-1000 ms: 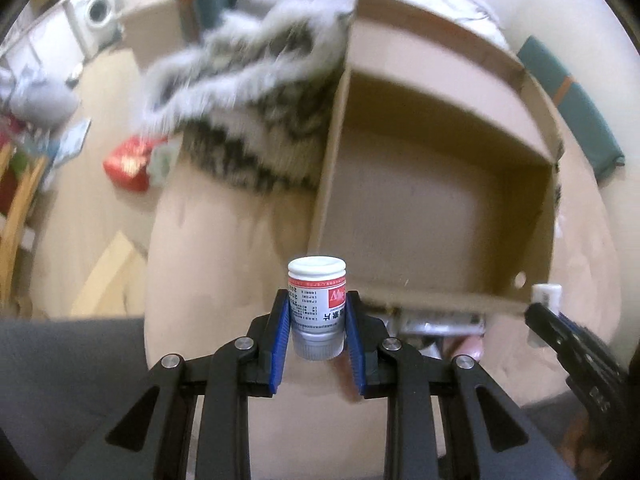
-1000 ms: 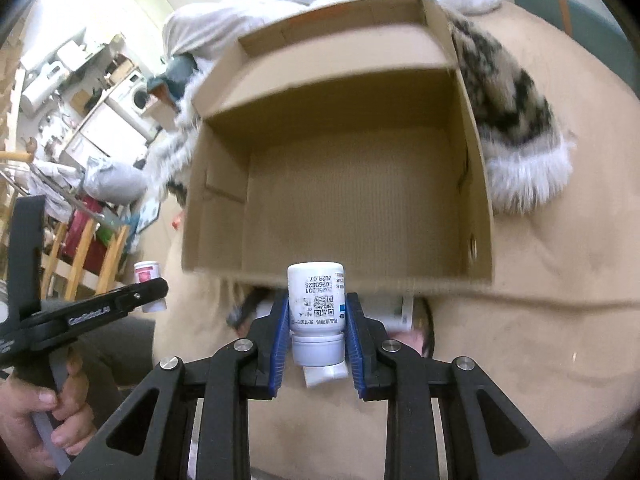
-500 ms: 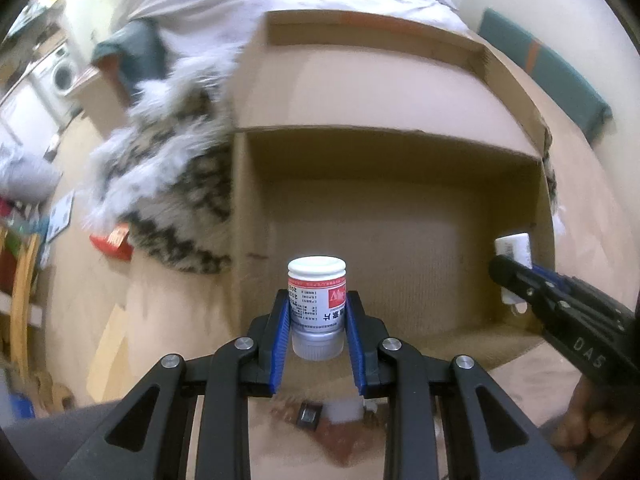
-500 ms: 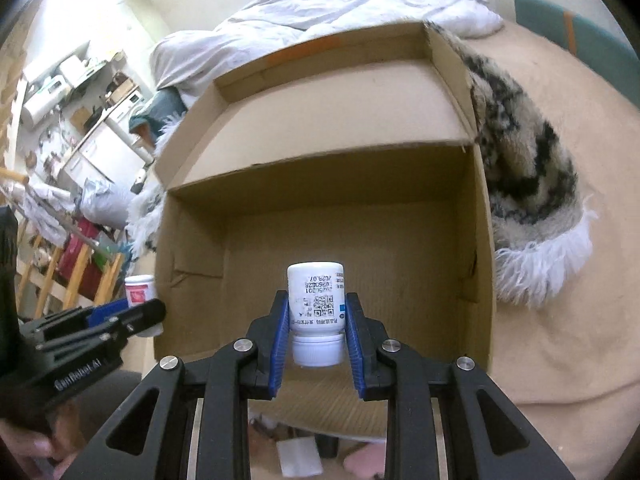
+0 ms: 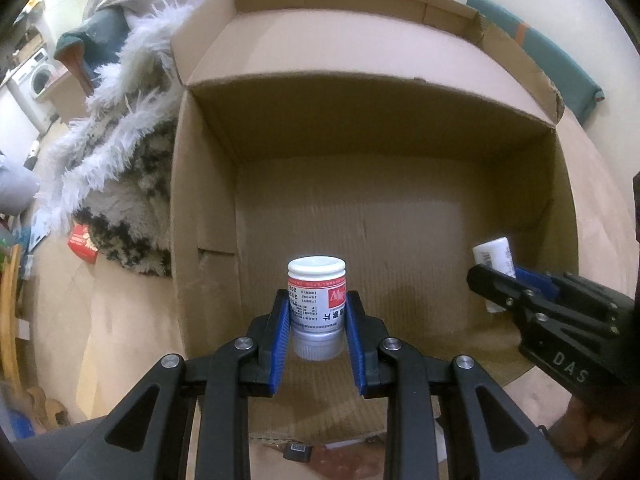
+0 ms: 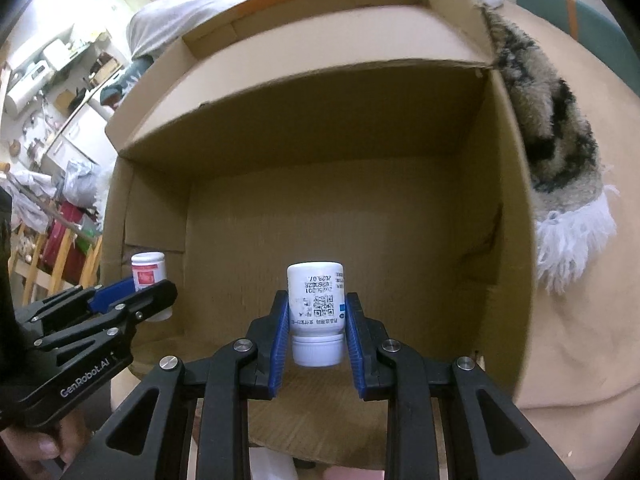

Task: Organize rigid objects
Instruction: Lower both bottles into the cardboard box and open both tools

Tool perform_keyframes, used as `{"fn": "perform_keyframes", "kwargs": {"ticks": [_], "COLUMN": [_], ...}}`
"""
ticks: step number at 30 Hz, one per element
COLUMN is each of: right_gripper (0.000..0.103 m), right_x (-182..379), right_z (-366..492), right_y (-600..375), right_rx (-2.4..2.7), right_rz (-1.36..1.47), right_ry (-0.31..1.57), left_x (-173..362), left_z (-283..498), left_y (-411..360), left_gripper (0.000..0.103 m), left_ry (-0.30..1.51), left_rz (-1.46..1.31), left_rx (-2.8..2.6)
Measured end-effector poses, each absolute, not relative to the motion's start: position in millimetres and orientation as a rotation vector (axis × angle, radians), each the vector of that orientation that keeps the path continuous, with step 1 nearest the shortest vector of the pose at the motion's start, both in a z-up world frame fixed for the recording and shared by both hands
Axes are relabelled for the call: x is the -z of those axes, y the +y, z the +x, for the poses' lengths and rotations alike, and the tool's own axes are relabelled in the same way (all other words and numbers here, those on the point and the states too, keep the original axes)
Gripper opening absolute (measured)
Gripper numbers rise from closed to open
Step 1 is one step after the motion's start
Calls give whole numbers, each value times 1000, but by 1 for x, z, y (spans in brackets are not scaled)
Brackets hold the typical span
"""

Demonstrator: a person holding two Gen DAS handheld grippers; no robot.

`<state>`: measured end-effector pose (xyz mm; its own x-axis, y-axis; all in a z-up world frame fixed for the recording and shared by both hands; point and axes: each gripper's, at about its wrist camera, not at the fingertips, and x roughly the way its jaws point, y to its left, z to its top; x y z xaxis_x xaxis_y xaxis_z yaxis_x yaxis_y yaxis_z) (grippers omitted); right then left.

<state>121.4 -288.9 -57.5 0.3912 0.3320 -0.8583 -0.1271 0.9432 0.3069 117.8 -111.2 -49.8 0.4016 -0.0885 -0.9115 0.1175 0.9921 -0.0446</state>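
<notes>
The left gripper (image 5: 316, 322) clamps a red-labelled white bottle (image 5: 316, 300) cap-up between its blue pads, and the right gripper (image 6: 316, 322) grips a white pill bottle (image 6: 316, 304) cap-down (printed code facing the camera). Both bottles hang inside the open cardboard box (image 5: 400, 168) above its bare floor, the red-labelled one near the left wall. A furry patterned blanket (image 5: 120, 184) lies just beyond the box on the tan surface (image 6: 580, 340).

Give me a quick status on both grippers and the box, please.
Left gripper shut on red-label bottle. Right gripper shut on white bottle, upside down. Both over cardboard box; floor bare, nothing blocking.
</notes>
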Motion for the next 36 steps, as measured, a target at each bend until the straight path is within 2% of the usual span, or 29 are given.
{"fn": "perform_keyframes", "kwargs": {"ticks": [13, 25, 26, 28, 29, 30, 31, 33, 34, 36], "right_gripper": [28, 29, 29, 39, 58, 67, 67, 71, 72, 73], "right_x": [85, 79, 77, 71, 68, 66, 64, 59, 57, 54], "right_z": [127, 127, 127, 128, 127, 127, 126, 125, 125, 123], "right_y": [-294, -294, -295, -297, -299, -300, -301, -303, -304, -305], "right_rx": [-239, -243, -252, -264, -263, -266, -276, -282, -283, -290], "right_rz": [219, 221, 237, 260, 271, 283, 297, 302, 305, 313], "right_ry": [1254, 1225, 1213, 1192, 1177, 1162, 1156, 1138, 1129, 1113], "left_x": [67, 63, 62, 59, 58, 55, 54, 49, 47, 43], "left_z": [107, 110, 109, 107, 106, 107, 106, 105, 107, 106], "left_y": [-132, -130, -131, -133, -135, -134, -135, -133, -131, -127], "left_gripper": [24, 24, 24, 26, 28, 38, 51, 68, 73, 74], "left_ry": [1183, 1183, 1181, 1171, 1167, 1166, 1164, 1149, 1141, 1130], "left_rz": [52, 56, 59, 70, 74, 72, 67, 41, 34, 26], "left_rx": [128, 106, 106, 105, 103, 103, 103, 101, 98, 97]}}
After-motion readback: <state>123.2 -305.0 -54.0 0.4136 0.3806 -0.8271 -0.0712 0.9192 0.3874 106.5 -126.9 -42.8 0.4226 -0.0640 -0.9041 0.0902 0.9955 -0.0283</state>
